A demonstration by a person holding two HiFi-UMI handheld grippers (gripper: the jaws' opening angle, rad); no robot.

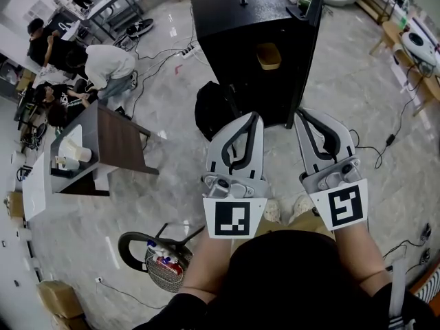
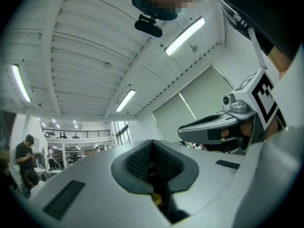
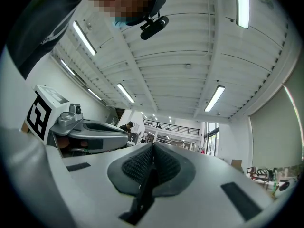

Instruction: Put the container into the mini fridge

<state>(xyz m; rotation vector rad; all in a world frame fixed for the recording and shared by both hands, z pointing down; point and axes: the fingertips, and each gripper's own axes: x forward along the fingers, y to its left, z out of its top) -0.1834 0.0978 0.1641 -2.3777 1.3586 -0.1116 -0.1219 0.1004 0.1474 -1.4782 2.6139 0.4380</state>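
Observation:
In the head view the black mini fridge stands on the floor ahead with its door swung open at its right. Inside sits a tan container. My left gripper and right gripper are side by side in front of the fridge, short of its opening, both shut with nothing between the jaws. The left gripper view points up at the ceiling, with the shut left gripper and the right gripper beside it. The right gripper view shows the shut right gripper and the left gripper.
A black bag leans against the fridge's left side. A brown side table stands at the left, with several people beyond it. A black stool with a wire basket is near my feet. Cables cross the marble floor.

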